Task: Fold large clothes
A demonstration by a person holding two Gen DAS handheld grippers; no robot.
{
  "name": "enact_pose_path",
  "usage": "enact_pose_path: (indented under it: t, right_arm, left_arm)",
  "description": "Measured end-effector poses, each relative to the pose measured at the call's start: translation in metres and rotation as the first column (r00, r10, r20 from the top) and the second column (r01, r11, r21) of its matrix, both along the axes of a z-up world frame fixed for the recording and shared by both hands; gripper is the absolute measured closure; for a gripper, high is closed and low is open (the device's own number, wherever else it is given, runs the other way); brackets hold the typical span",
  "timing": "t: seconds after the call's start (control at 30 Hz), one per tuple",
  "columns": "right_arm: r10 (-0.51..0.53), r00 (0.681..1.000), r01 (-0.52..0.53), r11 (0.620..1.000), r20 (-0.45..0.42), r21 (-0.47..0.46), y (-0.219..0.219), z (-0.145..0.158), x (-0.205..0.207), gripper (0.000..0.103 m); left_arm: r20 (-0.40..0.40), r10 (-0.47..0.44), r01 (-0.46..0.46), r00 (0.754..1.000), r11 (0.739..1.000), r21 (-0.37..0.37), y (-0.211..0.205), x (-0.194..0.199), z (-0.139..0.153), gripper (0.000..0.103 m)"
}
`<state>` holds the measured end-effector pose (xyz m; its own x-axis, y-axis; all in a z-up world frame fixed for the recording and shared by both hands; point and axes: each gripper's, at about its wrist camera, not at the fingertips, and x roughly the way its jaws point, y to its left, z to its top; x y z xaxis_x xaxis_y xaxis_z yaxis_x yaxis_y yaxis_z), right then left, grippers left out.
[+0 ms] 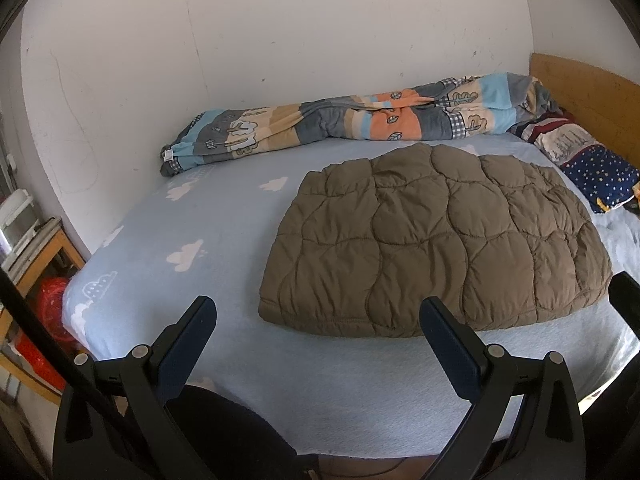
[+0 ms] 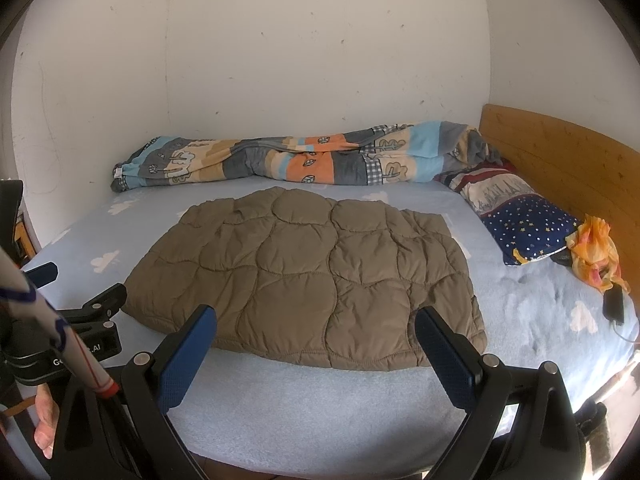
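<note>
A brown quilted padded garment [image 1: 436, 240] lies folded into a flat, roughly rectangular pad in the middle of the bed; it also shows in the right wrist view [image 2: 316, 276]. My left gripper [image 1: 318, 314] is open and empty, held above the bed's near edge, short of the garment's near left corner. My right gripper [image 2: 316, 322] is open and empty, held over the garment's near edge without touching it. The left gripper's body [image 2: 92, 320] shows at the left of the right wrist view.
The bed has a light blue sheet with white clouds [image 1: 180, 240]. A rolled patchwork duvet [image 1: 340, 124] lies along the wall. A starry pillow [image 2: 524, 224] and wooden headboard [image 2: 560, 152] are at right, with an orange cloth [image 2: 596, 252] and a black phone [image 2: 614, 304]. A wooden shelf [image 1: 44, 256] stands left.
</note>
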<state>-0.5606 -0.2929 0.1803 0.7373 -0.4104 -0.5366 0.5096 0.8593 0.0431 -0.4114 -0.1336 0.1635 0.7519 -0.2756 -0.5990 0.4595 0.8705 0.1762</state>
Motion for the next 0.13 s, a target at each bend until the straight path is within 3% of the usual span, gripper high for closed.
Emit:
enact_pose_path:
  t: [0.13]
  right_arm:
    - [-0.004,1.000,0.004,1.000,0.000,0.008,-0.0016,-0.0022,-0.0036,0.002]
  left_arm:
    - [-0.039,-0.014,0.014,0.999,1.000,-0.011,0.0032,0.0034,-0.0036,0.002]
